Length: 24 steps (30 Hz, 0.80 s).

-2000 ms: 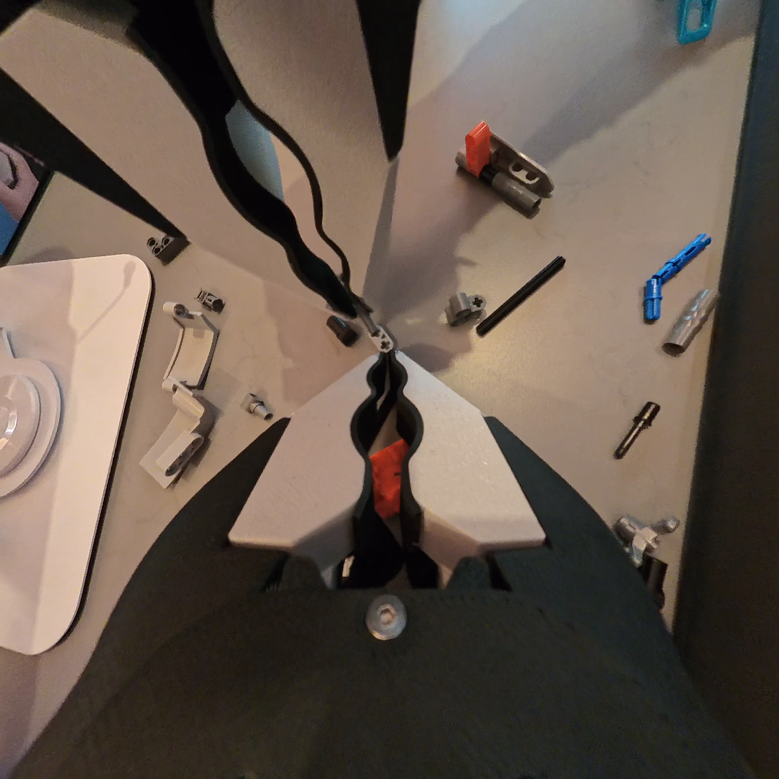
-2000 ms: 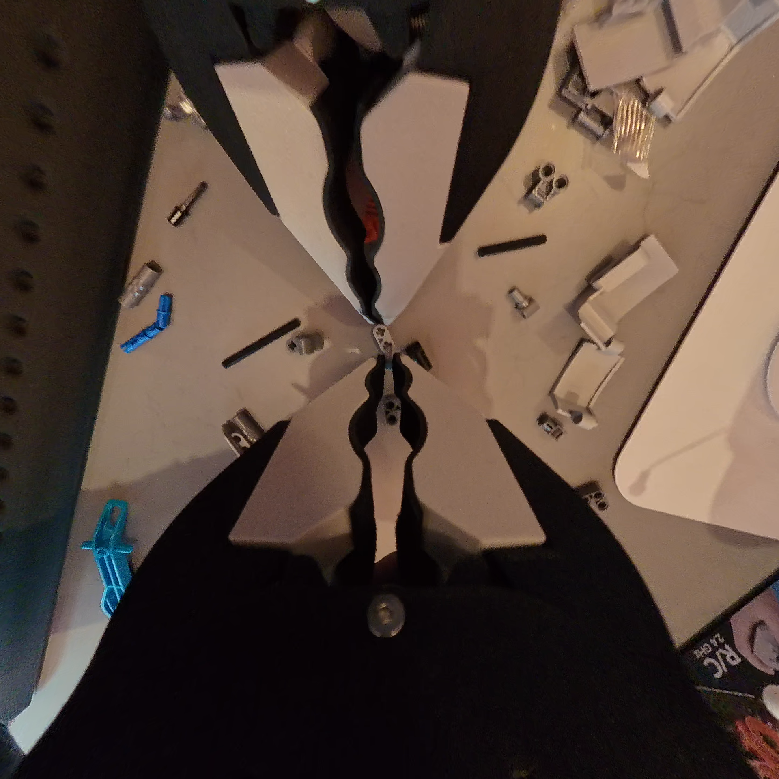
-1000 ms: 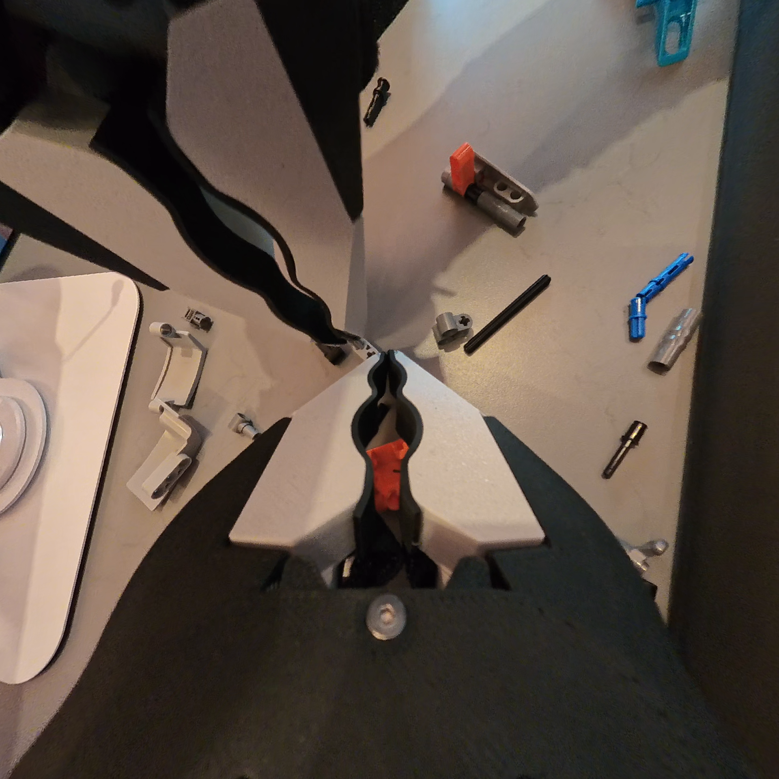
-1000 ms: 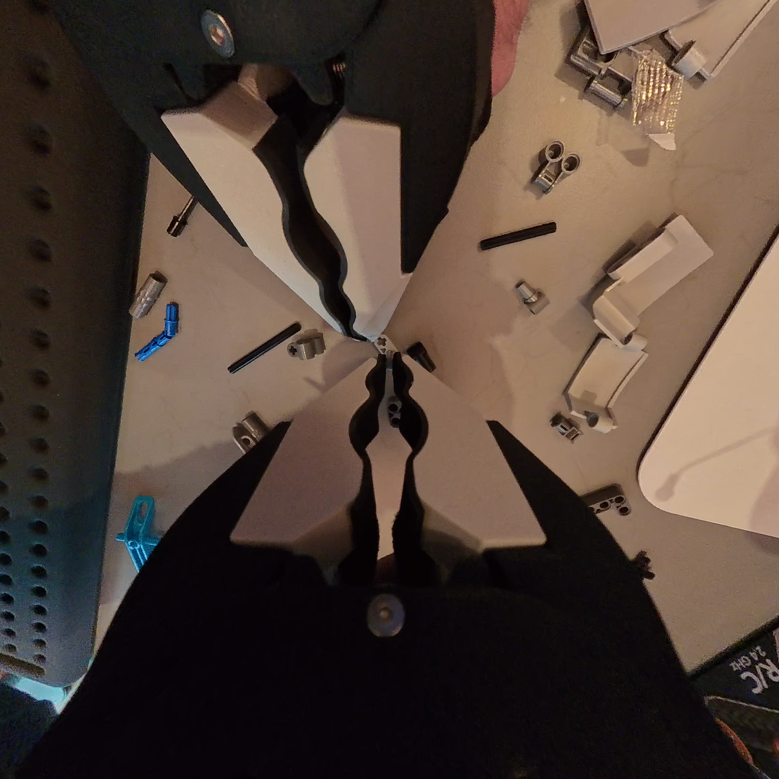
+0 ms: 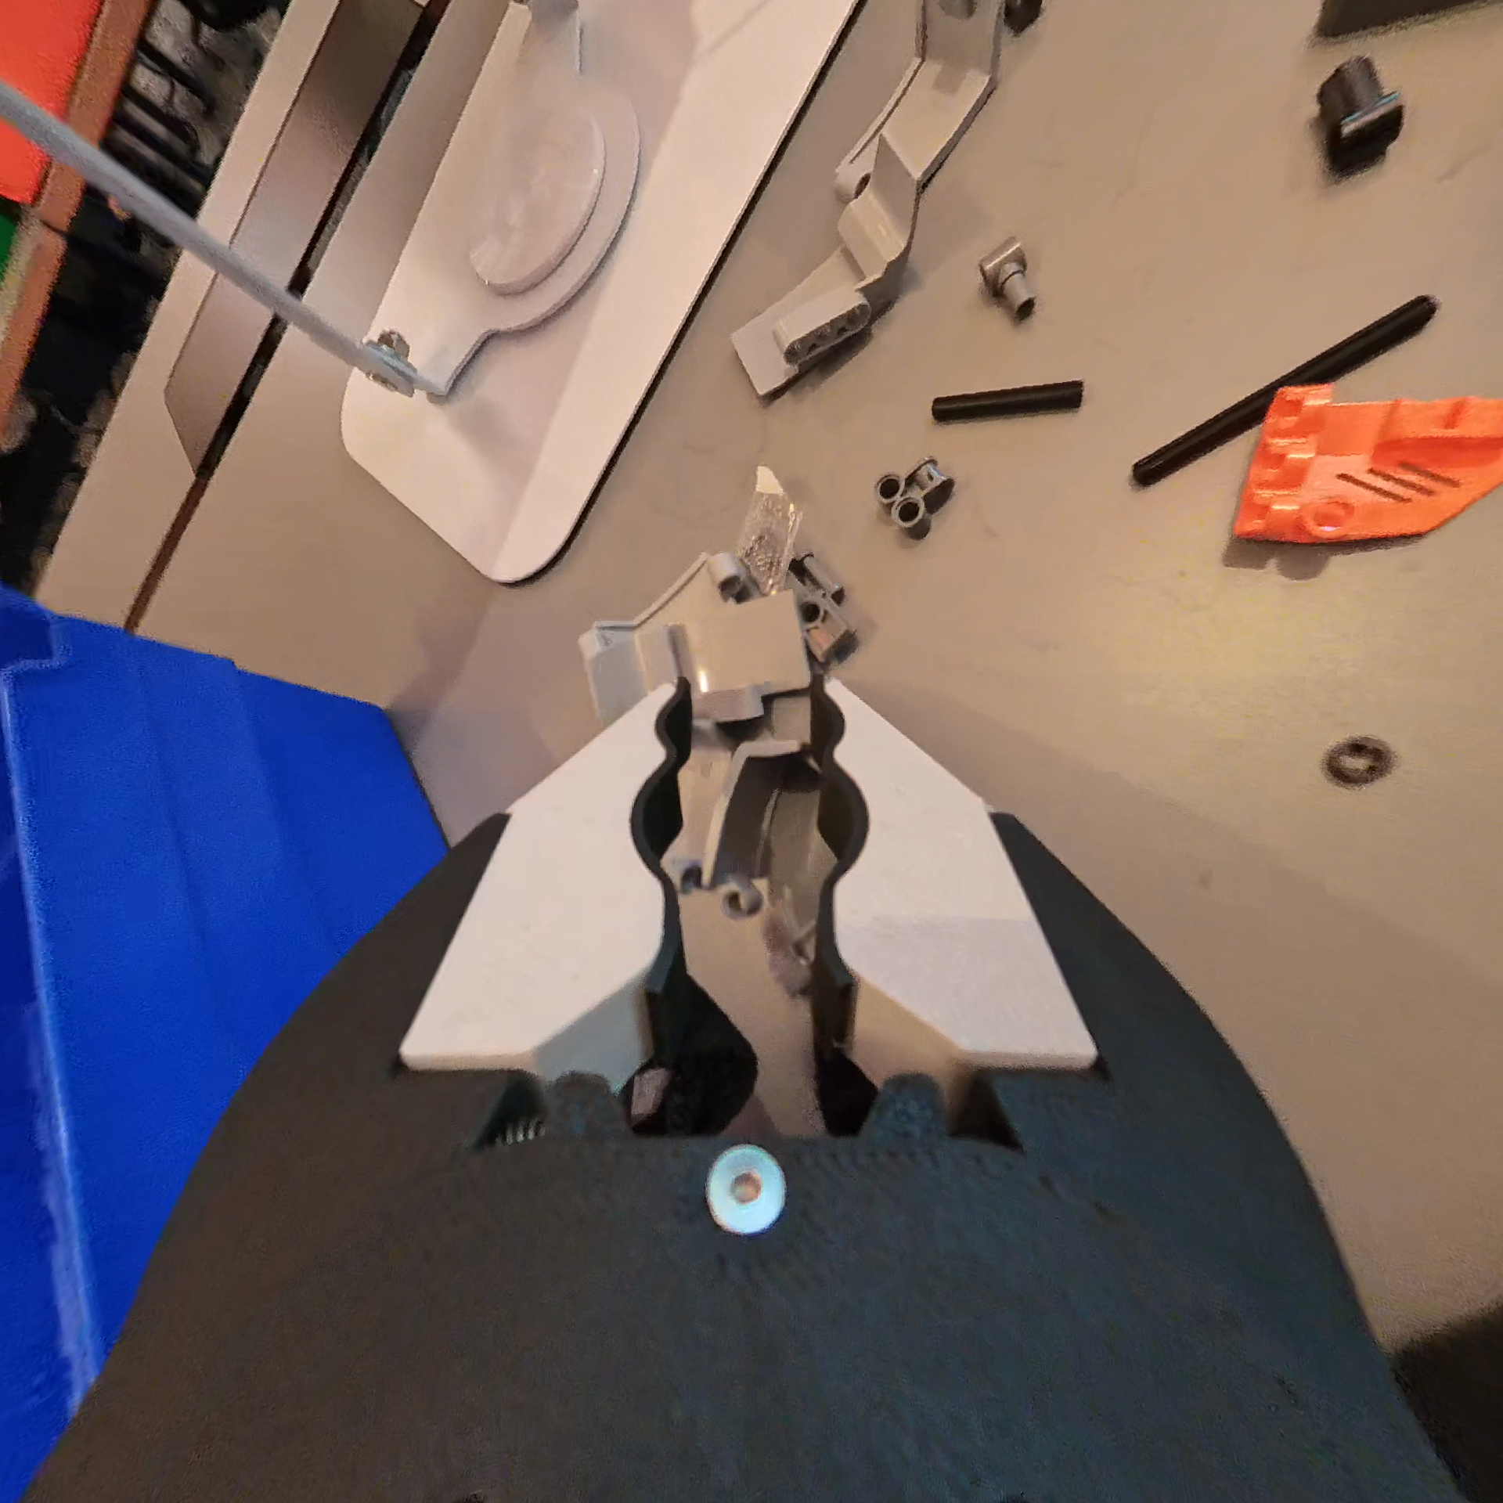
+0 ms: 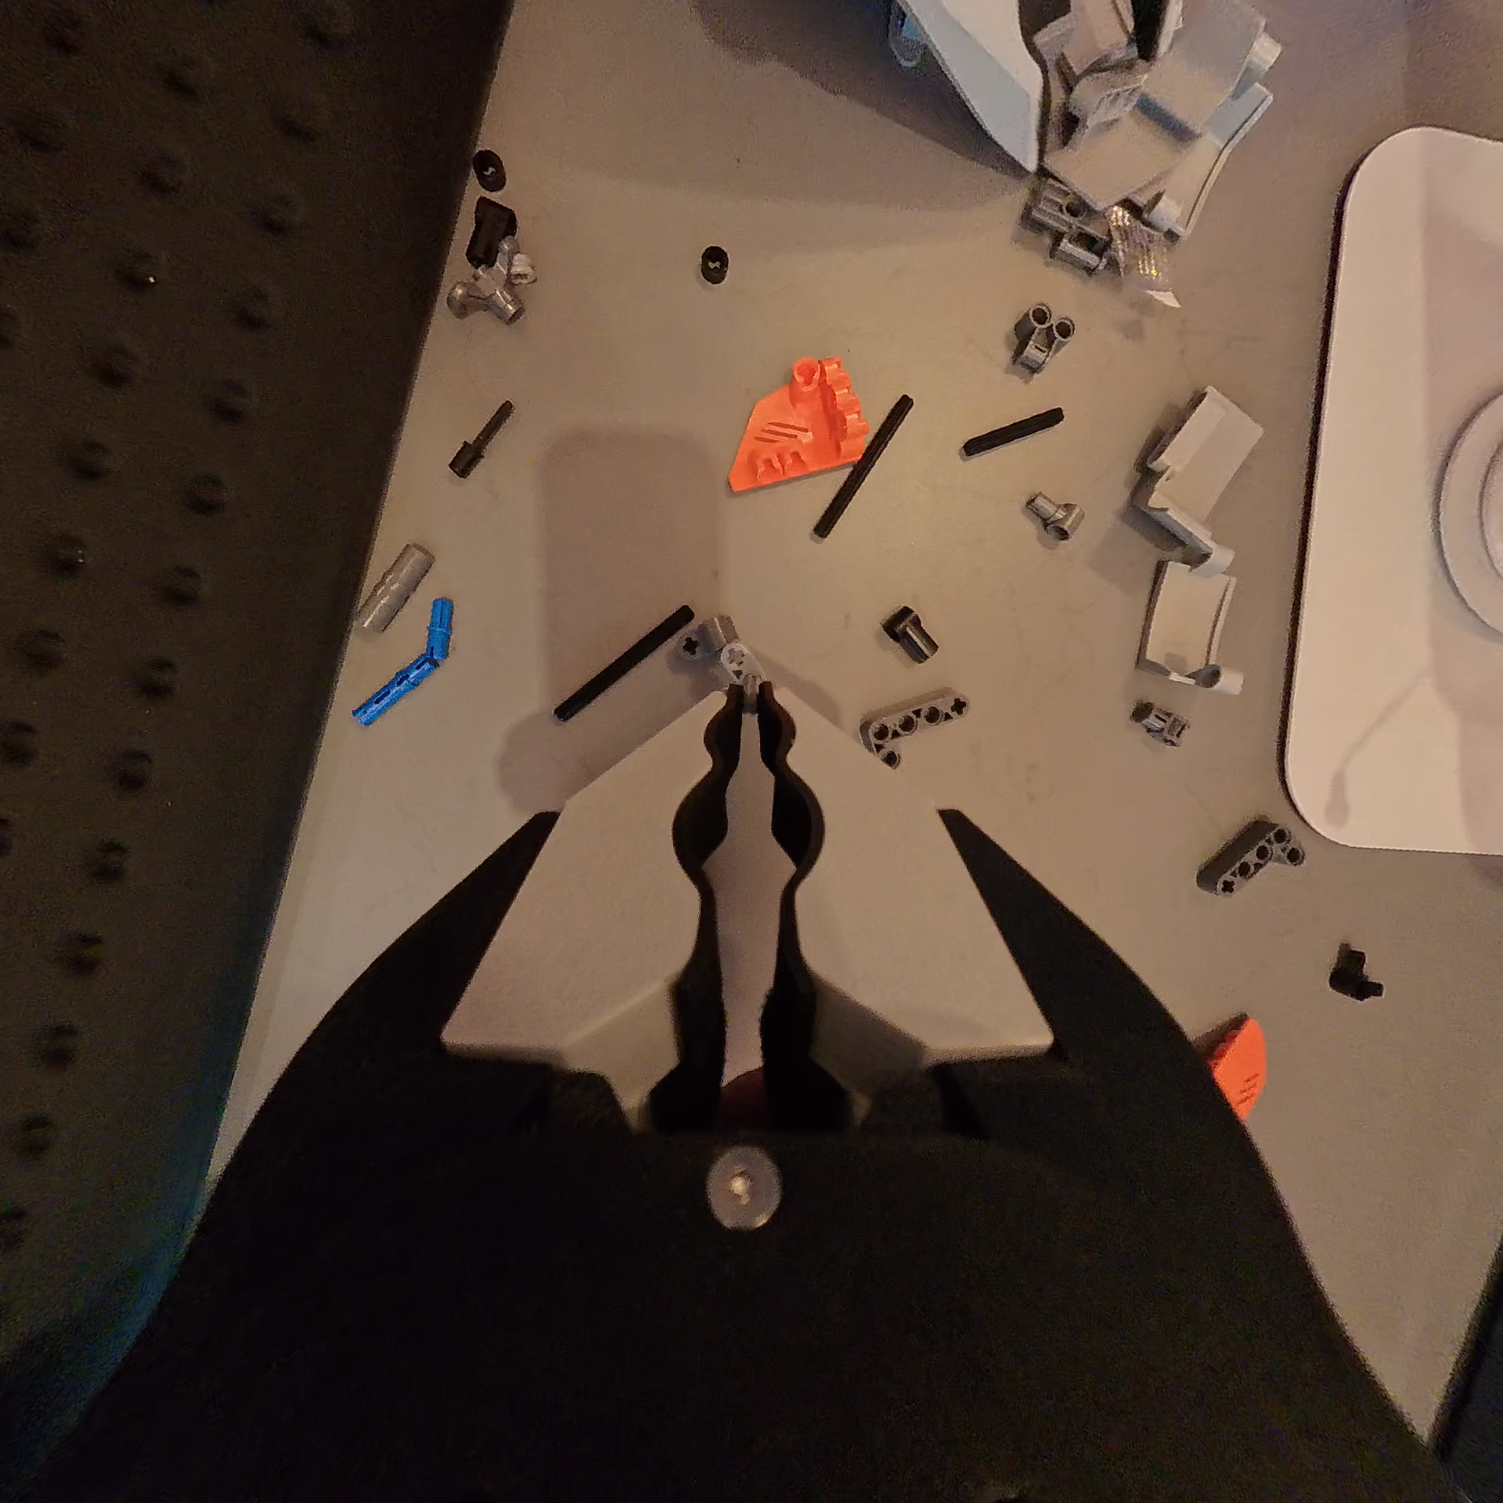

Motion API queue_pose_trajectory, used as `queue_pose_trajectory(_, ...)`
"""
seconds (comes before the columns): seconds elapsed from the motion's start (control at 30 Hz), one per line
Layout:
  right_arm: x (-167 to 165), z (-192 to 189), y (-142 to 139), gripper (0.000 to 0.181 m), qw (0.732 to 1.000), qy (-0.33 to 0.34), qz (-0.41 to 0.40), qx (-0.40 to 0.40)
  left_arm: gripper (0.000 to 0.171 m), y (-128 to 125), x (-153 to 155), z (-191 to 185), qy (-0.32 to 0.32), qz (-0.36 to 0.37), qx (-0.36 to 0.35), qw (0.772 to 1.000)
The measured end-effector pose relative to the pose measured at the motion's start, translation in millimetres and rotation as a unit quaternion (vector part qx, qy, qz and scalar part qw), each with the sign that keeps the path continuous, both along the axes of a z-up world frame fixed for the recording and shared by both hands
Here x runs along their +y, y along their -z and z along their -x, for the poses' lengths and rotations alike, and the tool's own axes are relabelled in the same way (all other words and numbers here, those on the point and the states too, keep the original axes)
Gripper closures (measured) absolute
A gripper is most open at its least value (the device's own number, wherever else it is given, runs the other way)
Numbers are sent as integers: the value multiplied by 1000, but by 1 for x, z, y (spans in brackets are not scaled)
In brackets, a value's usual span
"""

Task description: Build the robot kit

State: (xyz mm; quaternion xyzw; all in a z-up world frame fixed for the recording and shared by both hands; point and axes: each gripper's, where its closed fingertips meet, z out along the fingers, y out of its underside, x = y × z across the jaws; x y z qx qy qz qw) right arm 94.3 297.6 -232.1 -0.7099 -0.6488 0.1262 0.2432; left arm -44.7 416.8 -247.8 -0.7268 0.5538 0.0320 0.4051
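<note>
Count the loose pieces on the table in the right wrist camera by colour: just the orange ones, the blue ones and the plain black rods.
orange pieces: 2 (one is partly hidden behind the gripper body)
blue piece: 1
black rods: 3
Total: 6

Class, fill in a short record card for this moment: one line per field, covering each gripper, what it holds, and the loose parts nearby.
Left gripper: shut on grey assembly
Right gripper: shut on small grey connector
Beside the connector: black rod on the table
Ahead of right gripper: orange panel
Left of right gripper: blue bent pin, grey tube
Left of left gripper: blue bin
</note>
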Motion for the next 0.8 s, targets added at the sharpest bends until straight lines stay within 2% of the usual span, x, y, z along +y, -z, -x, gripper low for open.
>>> queue_pose_trajectory(0.17,0,-1,2,180,1000,-2,-1,-1,171,4,17,-6,6,-24,30,999)
queue_pose_trajectory(0.37,0,-6,0,180,1000,1,-1,4,171,-11,43,-1,-30,-21,3,999)
queue_pose_trajectory(0.47,0,-9,-3,180,1000,5,-3,10,166,-31,41,-3,-45,-9,-42,998)
queue_pose_trajectory(0.57,0,-12,-5,180,1000,8,-4,16,159,-59,25,-10,-31,18,-93,995)
queue_pose_trajectory(0.7,1,-14,-6,180,1000,9,-4,22,155,-104,1,-14,5,-8,-113,994)
queue_pose_trajectory(0.8,0,-14,-7,180,1000,11,-5,27,153,-127,-5,10,-1,-31,-100,994)
